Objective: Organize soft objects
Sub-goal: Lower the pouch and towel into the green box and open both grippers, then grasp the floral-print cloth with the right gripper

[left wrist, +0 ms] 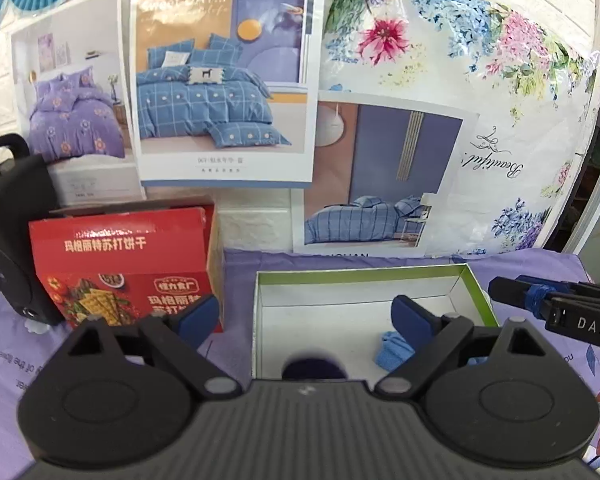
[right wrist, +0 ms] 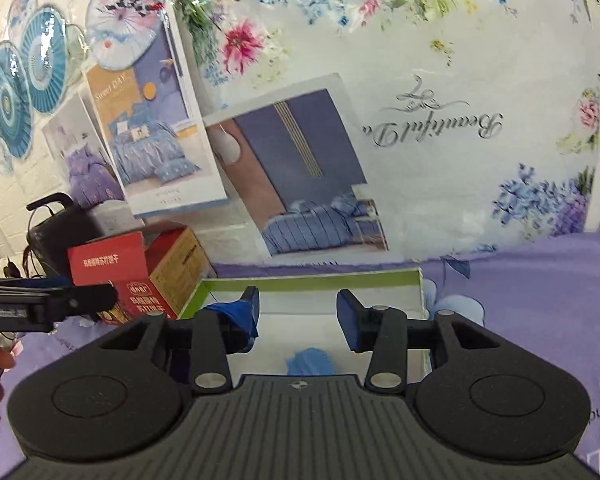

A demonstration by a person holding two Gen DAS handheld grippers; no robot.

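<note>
An open white box with a green rim stands on the purple cloth; it also shows in the right wrist view. A light blue soft cloth lies inside it, also in the right wrist view. A dark blue soft object lies at the box's near edge, and shows behind the left finger in the right wrist view. My left gripper is open above the box's left side. My right gripper is open and empty above the box; its side shows in the left wrist view.
A red cracker box and a black speaker stand left of the white box. Bedding posters and a floral packaged quilt lean behind. Purple cloth covers the surface to the right.
</note>
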